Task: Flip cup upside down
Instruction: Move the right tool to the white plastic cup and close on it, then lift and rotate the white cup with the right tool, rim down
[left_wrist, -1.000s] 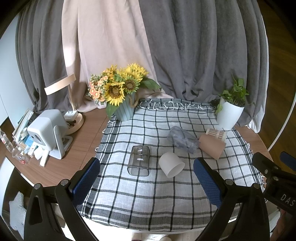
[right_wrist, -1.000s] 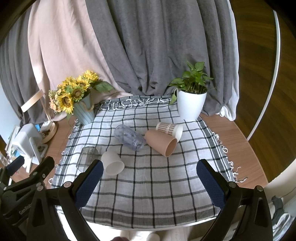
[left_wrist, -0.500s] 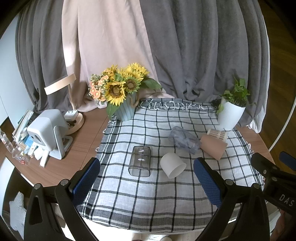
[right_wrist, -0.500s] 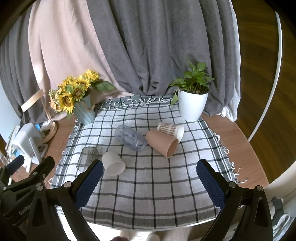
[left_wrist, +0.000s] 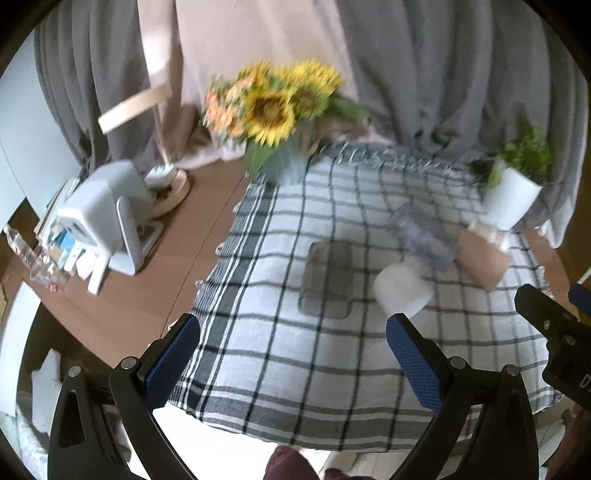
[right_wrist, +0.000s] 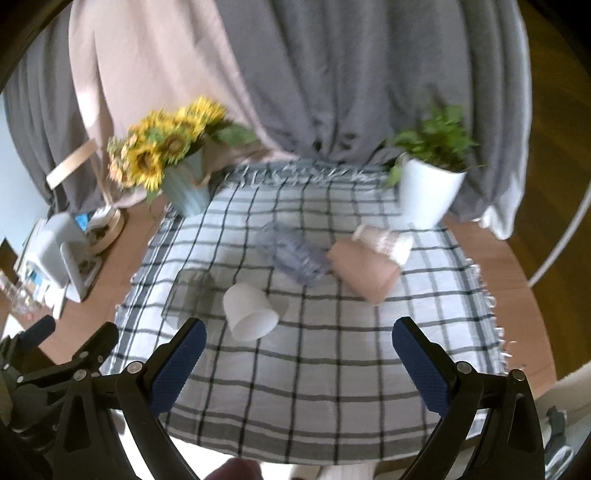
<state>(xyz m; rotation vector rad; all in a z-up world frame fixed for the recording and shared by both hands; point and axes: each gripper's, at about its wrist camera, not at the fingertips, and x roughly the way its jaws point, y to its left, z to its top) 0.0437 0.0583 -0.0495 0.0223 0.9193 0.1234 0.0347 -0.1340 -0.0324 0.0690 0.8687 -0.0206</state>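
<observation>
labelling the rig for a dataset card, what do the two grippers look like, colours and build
Both look alike: the left gripper and right gripper each have two matte black, angular plastic fingers with silver screw heads, ending in blue textured pads. The right gripper's body, seen from the left wrist view, carries white lettering, cut off at the edge. No cables or sleeves show.

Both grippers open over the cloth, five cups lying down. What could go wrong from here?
1. The white cup lies on its side near the smoky clear cup; a finger may nudge either one and set it rolling.
2. The ribbed clear cup, tan cup and patterned cup are bunched together, so grasping one likely shifts the others.
3. The checked cloth could bunch under a low approach.
</observation>
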